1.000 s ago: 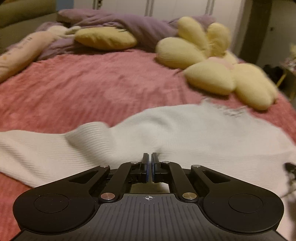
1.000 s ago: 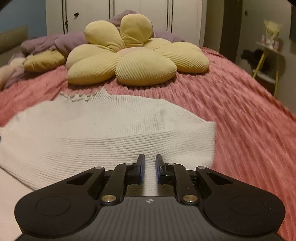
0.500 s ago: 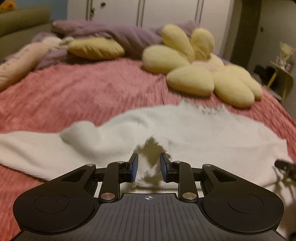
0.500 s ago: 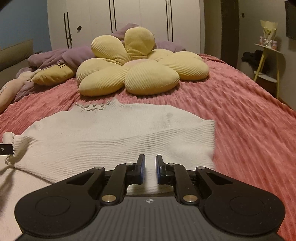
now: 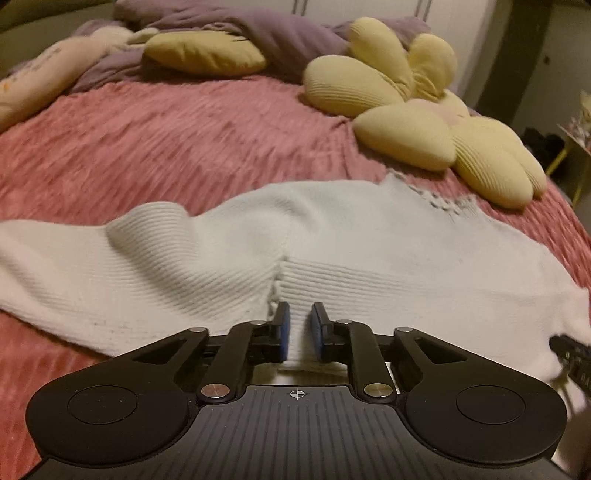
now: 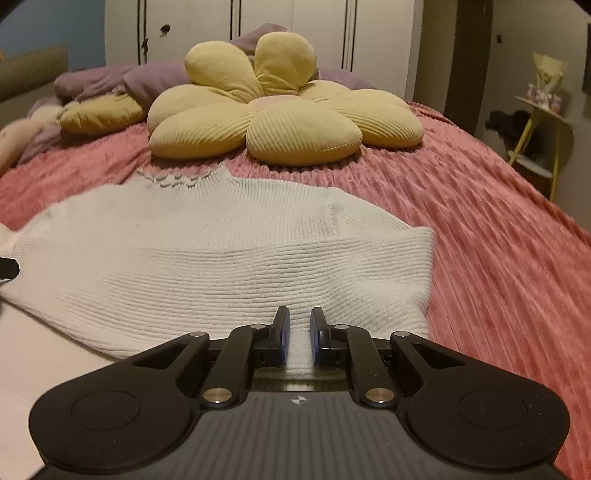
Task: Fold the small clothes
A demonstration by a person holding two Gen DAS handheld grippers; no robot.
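Observation:
A white ribbed knit sweater (image 5: 332, 243) lies flat on the pink bedspread (image 5: 184, 147), neck toward the pillows. One sleeve is folded across the body, its cuff just ahead of my left gripper (image 5: 298, 314). That gripper is open a little, empty, low over the sweater. The other sleeve stretches out to the left (image 5: 55, 266). In the right wrist view the sweater (image 6: 221, 258) shows the folded sleeve along its front. My right gripper (image 6: 299, 317) is slightly open and empty above its near edge. The right gripper's tip shows at the left view's edge (image 5: 569, 350).
A yellow flower-shaped pillow (image 6: 280, 107) lies just beyond the sweater's neck. Purple bedding (image 5: 277, 33) and another yellow pillow (image 5: 203, 55) sit at the head of the bed. A small side table (image 6: 543, 110) stands off the bed's right side.
My left gripper was shut on the sleeve cuff, then opened and let it drop onto the sweater body. It has since narrowed a little and lowered. The right gripper stays slightly open.

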